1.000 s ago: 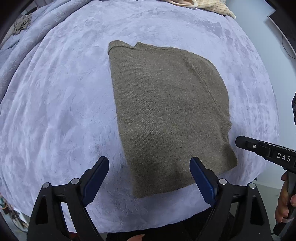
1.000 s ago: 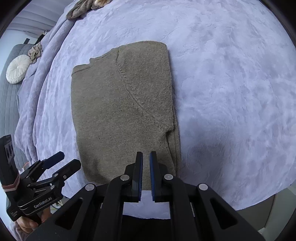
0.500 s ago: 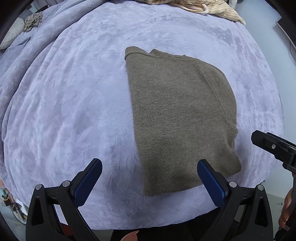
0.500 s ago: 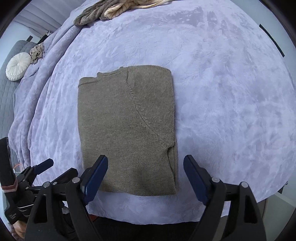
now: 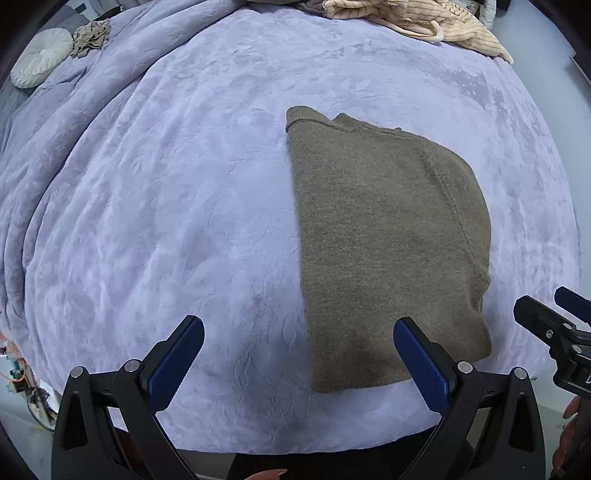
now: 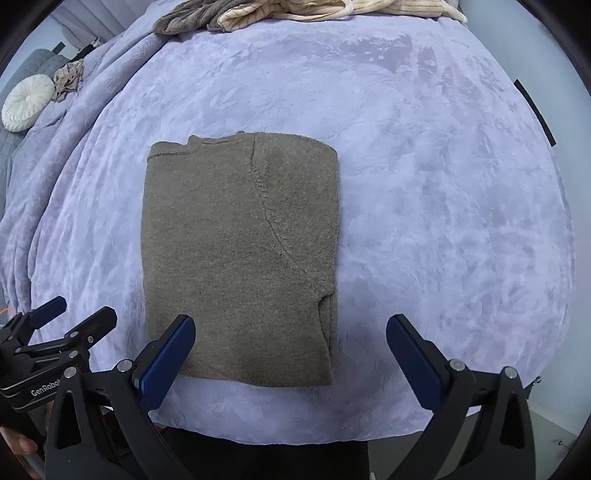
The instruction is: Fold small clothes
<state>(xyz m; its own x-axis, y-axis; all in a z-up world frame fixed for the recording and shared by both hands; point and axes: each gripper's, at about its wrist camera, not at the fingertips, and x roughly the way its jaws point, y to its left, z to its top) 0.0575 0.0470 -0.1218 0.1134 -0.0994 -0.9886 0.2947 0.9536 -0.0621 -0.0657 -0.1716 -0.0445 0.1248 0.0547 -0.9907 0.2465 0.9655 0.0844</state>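
A: Lying flat on the lavender blanket (image 6: 424,184), the folded olive knit sweater (image 6: 240,251) touches neither gripper.

B: Gripper status?

A: Left gripper (image 5: 299,354): jaws apart, empty, above the sweater's near edge. Right gripper (image 6: 291,350): jaws just opened wide, nothing between them, above the same edge.

we see a lilac bed (image 6: 424,192) bearing a folded sweater (image 6: 240,251), a clothes pile (image 5: 413,14), a round cushion (image 6: 27,101)

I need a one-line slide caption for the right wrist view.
Open right gripper above a folded sweater on a lilac blanket.
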